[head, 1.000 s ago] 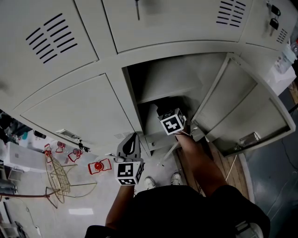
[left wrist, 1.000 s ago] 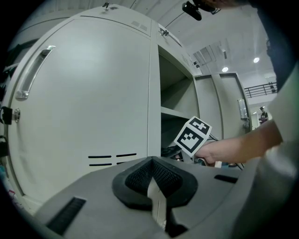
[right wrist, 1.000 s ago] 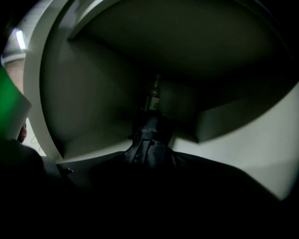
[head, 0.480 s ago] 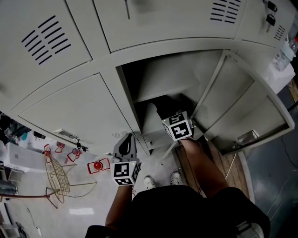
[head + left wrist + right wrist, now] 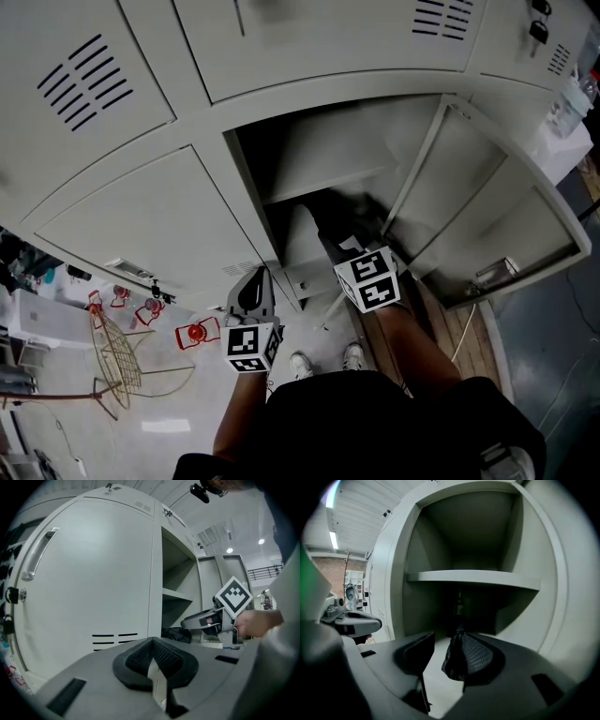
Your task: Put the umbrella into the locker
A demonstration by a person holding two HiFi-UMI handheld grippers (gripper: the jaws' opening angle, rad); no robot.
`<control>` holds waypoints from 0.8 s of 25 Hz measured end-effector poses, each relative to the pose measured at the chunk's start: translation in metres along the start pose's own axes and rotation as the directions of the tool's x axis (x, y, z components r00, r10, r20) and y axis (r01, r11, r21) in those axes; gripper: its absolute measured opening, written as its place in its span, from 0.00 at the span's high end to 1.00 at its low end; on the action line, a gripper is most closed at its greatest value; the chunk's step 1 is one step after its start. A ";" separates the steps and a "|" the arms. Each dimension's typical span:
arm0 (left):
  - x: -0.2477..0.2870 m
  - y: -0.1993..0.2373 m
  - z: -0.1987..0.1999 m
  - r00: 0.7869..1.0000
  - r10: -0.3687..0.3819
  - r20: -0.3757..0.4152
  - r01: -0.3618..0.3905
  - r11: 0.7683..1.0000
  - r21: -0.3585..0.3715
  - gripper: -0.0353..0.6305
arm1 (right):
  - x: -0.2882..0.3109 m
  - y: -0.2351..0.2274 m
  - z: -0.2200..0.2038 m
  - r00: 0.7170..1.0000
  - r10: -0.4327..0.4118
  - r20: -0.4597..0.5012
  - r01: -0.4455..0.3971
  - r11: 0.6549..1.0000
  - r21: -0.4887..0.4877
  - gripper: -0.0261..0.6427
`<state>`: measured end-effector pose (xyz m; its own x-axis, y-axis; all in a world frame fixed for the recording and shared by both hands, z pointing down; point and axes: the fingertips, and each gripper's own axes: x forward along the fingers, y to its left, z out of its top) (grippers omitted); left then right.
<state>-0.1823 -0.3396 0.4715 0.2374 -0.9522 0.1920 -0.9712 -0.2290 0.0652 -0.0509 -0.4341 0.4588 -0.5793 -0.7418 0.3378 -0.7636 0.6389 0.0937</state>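
The black umbrella (image 5: 339, 208) lies in the lower compartment of the open locker (image 5: 309, 159), under its shelf. My right gripper (image 5: 339, 242) hovers just outside the opening, pointing in; its jaws are apart and closing, with nothing between them. In the right gripper view the right gripper (image 5: 440, 657) faces the shelf (image 5: 473, 578), and the umbrella's dark fabric (image 5: 453, 660) shows just past the right pad. My left gripper (image 5: 259, 276) hangs lower left, before the closed door beside the open locker. The left gripper (image 5: 153, 665) has its pads together and empty; its view shows the umbrella (image 5: 176, 633).
The locker's door (image 5: 487, 211) stands swung open to the right. A closed locker door (image 5: 89, 583) fills the left. On the floor at lower left are a wire rack (image 5: 117, 361), small red items (image 5: 197, 333) and a white box (image 5: 42, 319). The person's shoes (image 5: 302, 366) stand below.
My right gripper has drawn back out of the locker opening toward the person, leaving the umbrella inside. The left gripper has stayed where it was.
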 end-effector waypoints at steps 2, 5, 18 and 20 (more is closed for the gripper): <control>0.002 -0.002 0.000 1.000 -0.003 0.005 0.003 1.000 -0.002 0.95 | -0.008 0.006 -0.005 1.000 0.005 0.010 -0.005 1.000 0.012 0.71; 0.002 -0.002 0.001 1.000 -0.005 0.008 0.006 1.000 -0.005 0.95 | -0.021 0.010 -0.009 0.999 -0.026 0.041 0.024 0.999 0.029 0.87; 0.008 -0.012 0.005 0.999 -0.026 0.021 0.026 1.000 -0.012 0.95 | -0.056 0.004 -0.018 0.991 -0.085 0.106 0.078 0.995 0.066 0.96; 0.007 -0.016 0.005 0.999 -0.037 0.017 0.037 0.999 -0.013 0.95 | -0.058 0.003 -0.018 0.990 -0.091 0.107 0.084 0.994 0.067 0.96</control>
<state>-0.1650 -0.3440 0.4670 0.2726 -0.9465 0.1725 -0.9615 -0.2613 0.0853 -0.0149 -0.3854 0.4561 -0.5344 -0.8145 0.2259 -0.8271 0.5590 0.0588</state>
